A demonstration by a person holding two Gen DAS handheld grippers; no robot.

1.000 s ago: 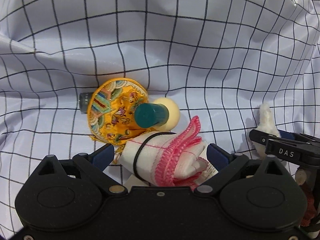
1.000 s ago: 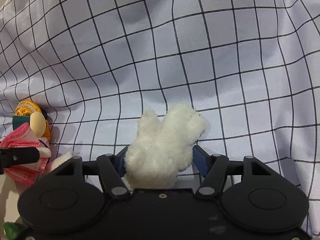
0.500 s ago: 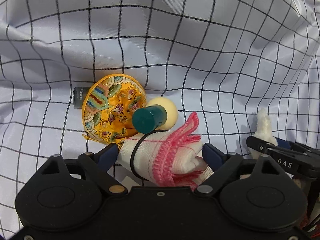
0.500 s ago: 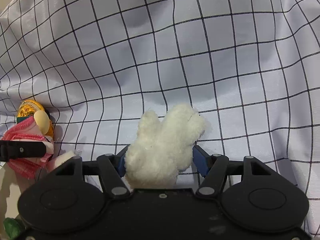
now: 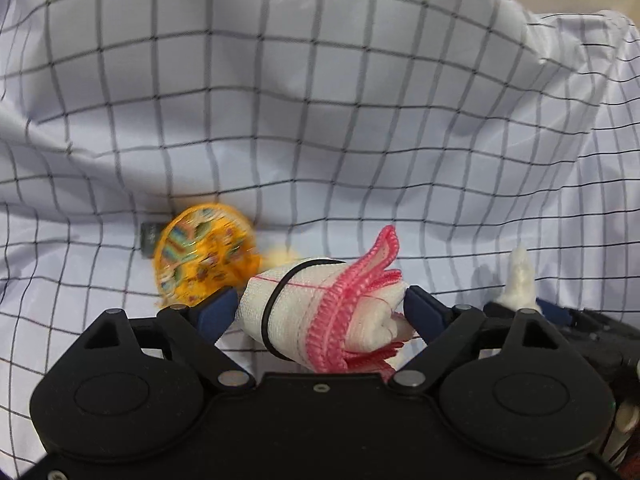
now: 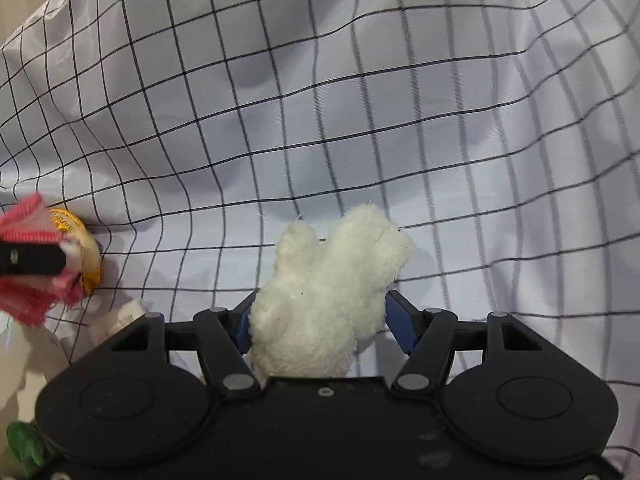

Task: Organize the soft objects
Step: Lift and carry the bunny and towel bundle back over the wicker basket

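Observation:
My left gripper (image 5: 320, 300) is shut on a rolled white cloth with pink crochet edging (image 5: 360, 312), bound by a black band; both blue pads press its sides and it hangs clear of the fabric below. My right gripper (image 6: 320, 308) is shut on a fluffy white plush toy (image 6: 336, 264), which sticks up between its fingers. In the left wrist view the plush's tip (image 5: 520, 276) shows at the right. The right wrist view has the cloth roll (image 6: 20, 300) and a left finger (image 6: 32, 258) at its left edge.
Pale checked fabric (image 5: 320, 120) rises in folds all around like a bag's walls. A yellow embroidered pouch (image 5: 200, 260) lies on it beside a small dark bottle (image 5: 149, 236) and a blurred cream ball (image 5: 280, 258). A green object (image 6: 24, 448) sits at the bottom left.
The left jaws narrowed onto the cloth roll and lifted it; the pouch and ball dropped away and the teal piece is hidden. The right gripper rose slightly with the plush.

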